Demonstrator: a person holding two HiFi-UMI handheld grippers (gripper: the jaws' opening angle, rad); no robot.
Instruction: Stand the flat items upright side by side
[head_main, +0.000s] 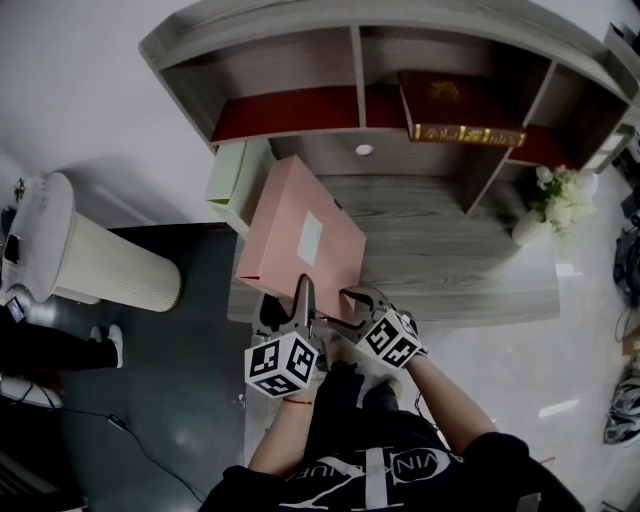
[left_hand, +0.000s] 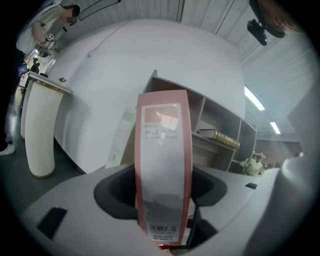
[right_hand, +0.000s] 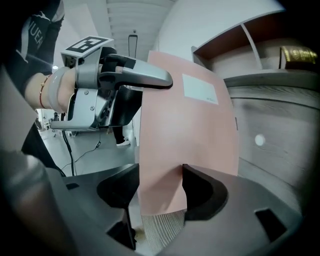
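A pink file box (head_main: 300, 235) is held tilted above the grey counter (head_main: 450, 265), and its near end is gripped from both sides. The fingers of the left gripper (head_main: 303, 292) are clamped on its labelled spine. Those of the right gripper (head_main: 358, 297) are clamped on its near corner. A pale green box (head_main: 232, 175) is seen upright beside its far end, at the left end of the shelf unit (head_main: 300, 60).

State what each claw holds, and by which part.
Both hold the pink file box: left claw across its labelled spine, right claw at its near lower edge.
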